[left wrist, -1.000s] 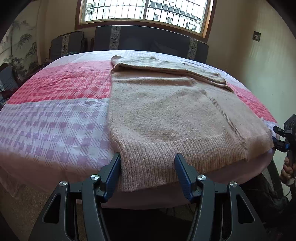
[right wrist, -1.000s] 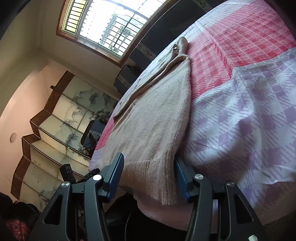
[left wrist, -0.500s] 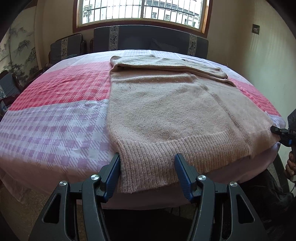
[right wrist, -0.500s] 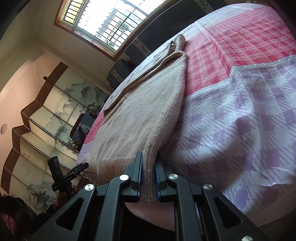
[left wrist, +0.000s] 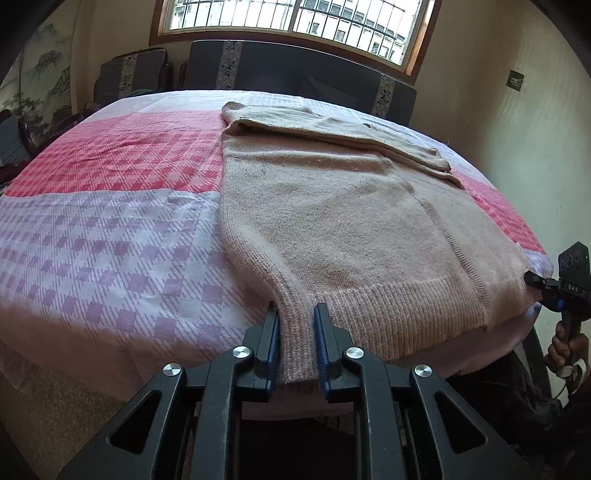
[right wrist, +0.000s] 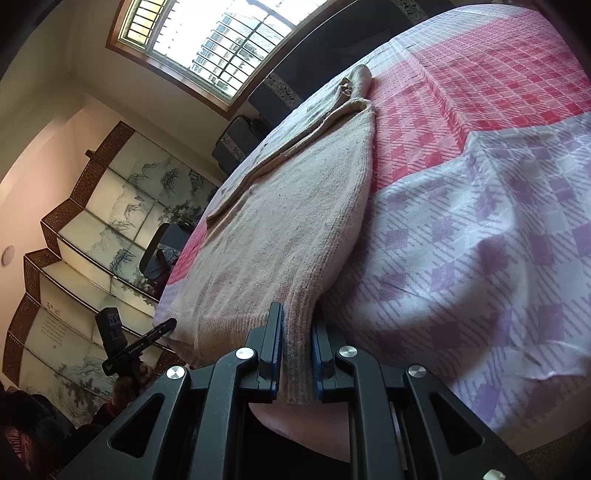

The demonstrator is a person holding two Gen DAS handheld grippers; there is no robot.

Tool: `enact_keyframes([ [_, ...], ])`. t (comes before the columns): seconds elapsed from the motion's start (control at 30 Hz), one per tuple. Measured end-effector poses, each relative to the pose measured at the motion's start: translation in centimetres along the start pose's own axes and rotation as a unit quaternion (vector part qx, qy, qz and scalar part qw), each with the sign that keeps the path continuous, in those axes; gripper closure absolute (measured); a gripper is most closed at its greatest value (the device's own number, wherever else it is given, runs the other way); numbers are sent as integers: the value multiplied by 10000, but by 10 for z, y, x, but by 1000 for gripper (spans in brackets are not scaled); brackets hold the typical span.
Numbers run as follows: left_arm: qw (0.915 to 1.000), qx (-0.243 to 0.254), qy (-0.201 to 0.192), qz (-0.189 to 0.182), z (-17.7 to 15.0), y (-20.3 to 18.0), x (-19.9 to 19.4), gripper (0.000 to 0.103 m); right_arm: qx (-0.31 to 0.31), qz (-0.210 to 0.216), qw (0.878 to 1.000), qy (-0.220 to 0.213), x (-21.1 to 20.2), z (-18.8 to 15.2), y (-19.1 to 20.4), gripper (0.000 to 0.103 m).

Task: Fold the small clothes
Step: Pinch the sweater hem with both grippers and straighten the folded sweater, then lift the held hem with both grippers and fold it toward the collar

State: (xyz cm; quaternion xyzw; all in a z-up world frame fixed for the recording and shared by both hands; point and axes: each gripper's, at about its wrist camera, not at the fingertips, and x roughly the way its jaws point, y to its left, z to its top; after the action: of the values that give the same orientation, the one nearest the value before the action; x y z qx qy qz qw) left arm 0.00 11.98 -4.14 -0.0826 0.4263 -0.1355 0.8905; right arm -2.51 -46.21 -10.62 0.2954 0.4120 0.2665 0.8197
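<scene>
Setting: a room in a home, living-room type. A barred window (left wrist: 291, 27) with a wooden frame runs along the far wall. Below it stand dark upholstered sofa seats (left wrist: 299, 79) with patterned fabric strips down their backs; a matching armchair (left wrist: 131, 75) sits to one side. A folding screen (right wrist: 99, 236) painted with ink landscapes and edged in brown lattice zigzags along another wall. The work surface is a table (left wrist: 110, 229) under a pink, red and lilac checked cloth. Walls are plain cream plaster with one small switch plate (left wrist: 515, 80). Daylight only; no equipment racks or benches.
</scene>
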Motion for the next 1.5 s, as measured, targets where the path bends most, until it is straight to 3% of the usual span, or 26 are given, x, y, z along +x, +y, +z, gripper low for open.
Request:
enact_keyframes([
  [0.2, 9972, -485, 239, -517, 5, 19, -3, 85, -126, 38, 9999, 91, 3, -1, 6, 90],
  [0.27, 9930, -814, 348, -782, 4, 32, -6, 78, -97, 131, 9998, 119, 3, 0, 5, 90],
  [0.4, 9804, -1414, 440, -1301, 1, 56, -17, 45, 81, 333, 9993, 152, 2, 0, -5, 90],
  [0.43, 9763, -1532, 513, -1436, -1, 60, -17, 42, 124, 385, 9991, 140, 2, 0, -6, 90],
  [0.6, 9528, -1836, 975, -2212, -11, 60, -1, 42, 233, 532, 9982, 135, 5, -1, -10, 89],
  [0.73, 9542, -1818, 815, -2231, -10, 50, 1, 41, 187, 493, 9985, 166, 5, 0, -7, 89],
  [0.77, 9563, -1768, 801, -2186, -10, 47, 0, 43, 185, 482, 9985, 177, 6, 1, -6, 89],
  [0.8, 9599, -1690, 764, -2101, -11, 44, -1, 61, 175, 467, 9986, 181, 6, 2, -5, 89],
  [0.83, 9629, -1625, 719, -2032, -12, 42, -3, 95, 166, 455, 9987, 172, 6, 2, -4, 89],
  [0.97, 9645, -1791, 372, -1905, -3, 46, -9, 95, 182, 454, 9987, 161, 7, 3, 0, 88],
  [1.07, 9734, -1524, 380, -1670, 1, 37, -8, 93, 223, 498, 9984, 168, 7, 3, 0, 88],
  [1.17, 9769, -1488, 359, -1491, 3, 35, -8, 67, 367, 640, 9970, 232, 8, 2, -4, 86],
  [1.2, 9754, -1579, 290, -1510, 3, 35, -9, 50, 435, 704, 9963, 251, 8, 2, -6, 84],
  [1.23, 9729, -1675, 187, -1582, 2, 37, -11, 41, 501, 776, 9954, 264, 8, 2, -7, 81],
  [1.33, 9628, -1952, 37, -1869, 4, 45, -14, 35, 623, 979, 9929, 259, 7, 1, -10, 69],
  [1.5, 9575, -2153, 219, -1908, 9, 49, 0, 30, 567, 922, 9939, 230, 5, 1, -7, 68],
])
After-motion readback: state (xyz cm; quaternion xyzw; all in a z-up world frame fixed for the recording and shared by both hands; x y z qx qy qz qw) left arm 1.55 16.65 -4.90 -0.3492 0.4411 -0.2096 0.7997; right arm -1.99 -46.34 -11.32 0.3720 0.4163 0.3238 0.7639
